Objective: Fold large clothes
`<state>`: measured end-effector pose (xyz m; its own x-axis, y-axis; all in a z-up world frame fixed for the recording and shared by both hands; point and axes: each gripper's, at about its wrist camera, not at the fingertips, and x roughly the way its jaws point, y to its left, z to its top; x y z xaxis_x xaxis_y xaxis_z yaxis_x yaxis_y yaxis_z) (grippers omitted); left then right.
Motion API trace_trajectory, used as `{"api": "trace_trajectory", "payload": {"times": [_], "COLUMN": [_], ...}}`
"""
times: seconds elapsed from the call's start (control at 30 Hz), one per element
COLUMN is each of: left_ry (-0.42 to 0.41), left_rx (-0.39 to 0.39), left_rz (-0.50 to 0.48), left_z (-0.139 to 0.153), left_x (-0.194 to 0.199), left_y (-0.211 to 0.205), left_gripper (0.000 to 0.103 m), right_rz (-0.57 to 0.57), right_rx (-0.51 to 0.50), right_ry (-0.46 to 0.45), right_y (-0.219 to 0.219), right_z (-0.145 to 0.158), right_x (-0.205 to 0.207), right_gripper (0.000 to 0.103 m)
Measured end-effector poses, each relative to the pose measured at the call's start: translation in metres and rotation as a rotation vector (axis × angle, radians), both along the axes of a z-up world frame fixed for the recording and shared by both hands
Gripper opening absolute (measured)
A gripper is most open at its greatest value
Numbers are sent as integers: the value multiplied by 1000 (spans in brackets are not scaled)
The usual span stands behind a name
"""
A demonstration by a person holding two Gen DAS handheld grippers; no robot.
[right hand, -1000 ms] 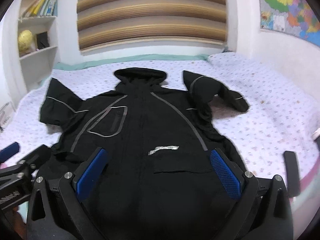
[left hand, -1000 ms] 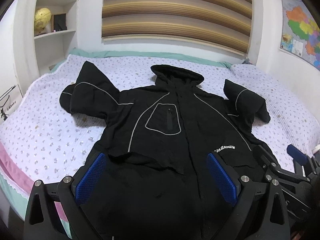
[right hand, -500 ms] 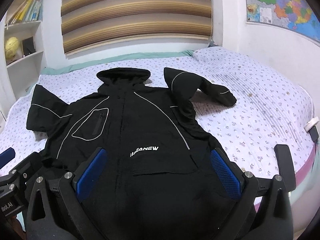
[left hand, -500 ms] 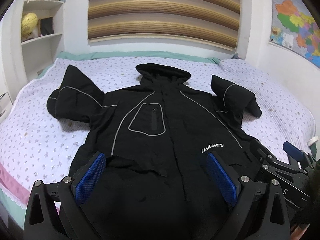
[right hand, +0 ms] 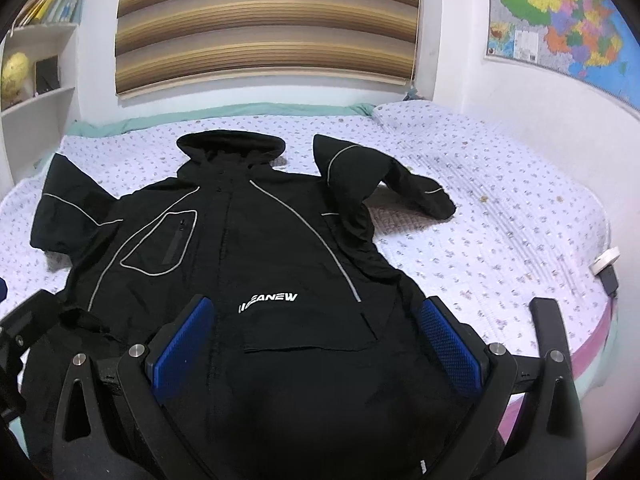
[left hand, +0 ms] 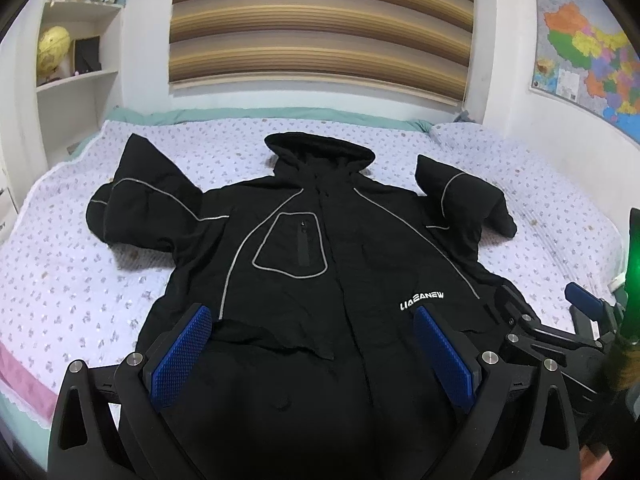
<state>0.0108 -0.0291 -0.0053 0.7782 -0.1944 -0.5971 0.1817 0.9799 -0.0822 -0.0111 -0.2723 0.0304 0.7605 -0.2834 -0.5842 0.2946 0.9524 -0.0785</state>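
Observation:
A large black hooded jacket with grey piping and a white chest logo lies face up on the bed; it also shows in the right wrist view. Both sleeves are bent upward beside the hood. My left gripper is open, hovering over the jacket's lower left hem, holding nothing. My right gripper is open over the lower right hem, empty. The right gripper also shows at the right edge of the left wrist view. The jacket's bottom edge is hidden below both grippers.
The bed has a lilac flowered quilt with a pink edge. A white bookshelf with a globe stands at the left. A striped blind and a wall map hang behind. A small white and black object lies at the right bed edge.
Both grippers have swung to the right across the jacket's hem, so the jacket sits further left in each view. Both stay open and empty.

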Motion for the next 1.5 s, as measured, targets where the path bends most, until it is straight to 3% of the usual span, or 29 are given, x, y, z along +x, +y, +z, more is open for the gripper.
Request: {"api": "trace_trajectory", "payload": {"times": [0.33, 0.53, 0.63, 0.77, 0.97, 1.17, 1.3, 1.43, 1.5], "left_ry": [25, 59, 46, 66, 133, 132, 246, 324, 292], "left_rx": [6, 21, 55, 47, 27, 36, -30, -36, 10], "left_rz": [12, -29, -79, -179, -305, -313, -308, -310, -332], "left_z": [-7, -6, 14, 35, 35, -17, -80, -137, -155], "left_x": [13, 23, 35, 66, 134, 218, 265, 281, 276], "left_y": [17, 6, -16, -55, -138, -214, -234, -239, -242], "left_gripper": [101, 101, 101, 101, 101, 101, 101, 100, 100], "right_rz": [40, 55, 61, -18, -110, -149, -144, -143, -148], "right_rx": [-43, -35, 32, 140, 283, 441, 598, 679, 705], "right_ry": [26, 28, 18, -18, 13, 31, 75, 123, 144], "right_y": [24, 3, -36, -116, -233, -325, -363, -383, -390], "right_z": [-7, -6, 4, 19, 18, -8, -45, -81, -96], "right_x": [9, 13, 18, 32, 73, 114, 149, 182, 197], "right_gripper": [103, 103, 103, 103, 103, 102, 96, 90, 87]}}
